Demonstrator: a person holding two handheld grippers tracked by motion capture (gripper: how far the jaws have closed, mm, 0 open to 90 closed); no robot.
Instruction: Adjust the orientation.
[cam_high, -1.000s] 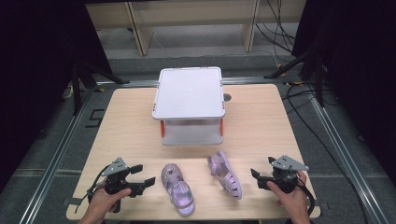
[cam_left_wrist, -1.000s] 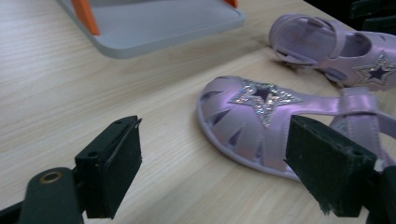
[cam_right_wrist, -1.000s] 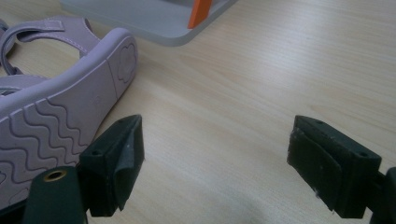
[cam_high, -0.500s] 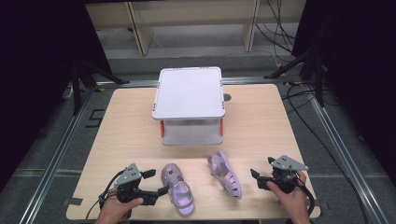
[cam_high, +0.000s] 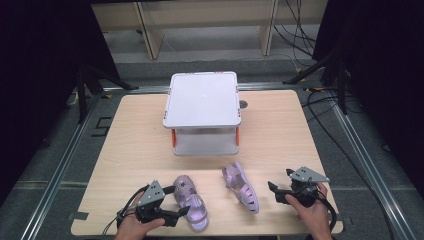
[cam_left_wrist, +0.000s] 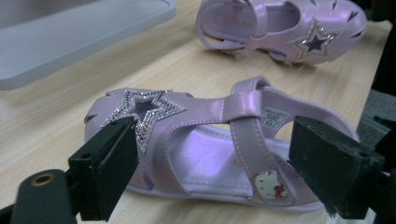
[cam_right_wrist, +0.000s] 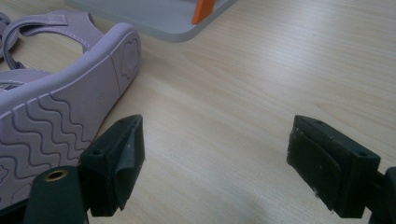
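The left gripper sits at the near left of the bench, its fingers spread wide on either side of the near lilac sandal, one by the star-trimmed toe and one by the heel, neither clearly touching it. This sandal stands upright on its sole near the bench's front edge. The second lilac sandal lies tipped on its side just to the right, its wavy sole facing the right gripper. That gripper's fingers are wide apart over bare wood, close beside the sole. A white lidded bin stands behind both sandals.
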